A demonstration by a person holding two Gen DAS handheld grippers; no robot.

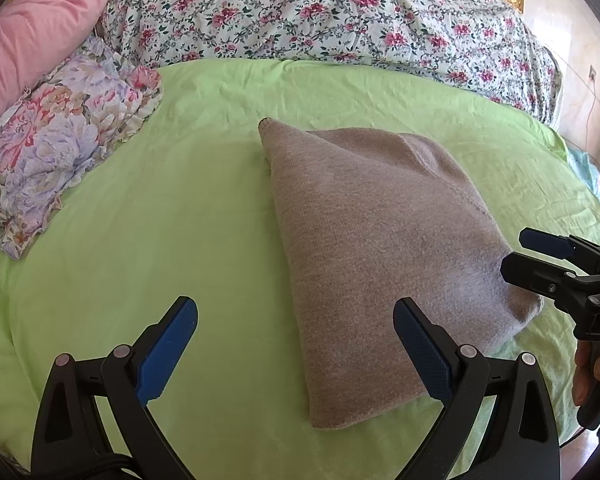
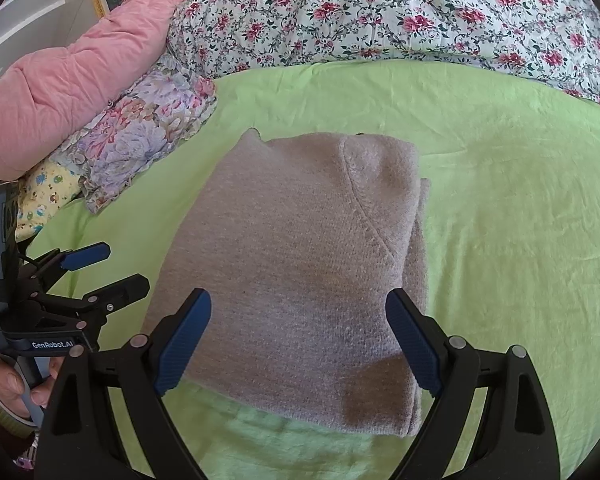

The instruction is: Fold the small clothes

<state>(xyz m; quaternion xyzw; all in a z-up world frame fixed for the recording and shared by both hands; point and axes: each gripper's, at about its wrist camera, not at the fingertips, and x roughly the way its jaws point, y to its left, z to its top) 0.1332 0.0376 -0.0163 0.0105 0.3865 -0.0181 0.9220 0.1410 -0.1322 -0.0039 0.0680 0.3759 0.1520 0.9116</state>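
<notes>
A folded grey-beige knit garment (image 1: 380,240) lies flat on the green bed sheet (image 1: 160,220). It also shows in the right wrist view (image 2: 292,272). My left gripper (image 1: 296,344) is open and empty, just in front of the garment's near left edge. My right gripper (image 2: 300,340) is open and empty, hovering over the garment's near edge. The right gripper also shows in the left wrist view (image 1: 532,252), at the garment's right corner. The left gripper shows in the right wrist view (image 2: 108,268), left of the garment.
A pastel floral cloth (image 1: 60,140) lies at the left on the green sheet (image 2: 520,240), below a pink quilt (image 1: 32,28). A floral duvet (image 1: 320,12) runs along the back. The bed's right edge and a wall (image 1: 580,80) lie to the right.
</notes>
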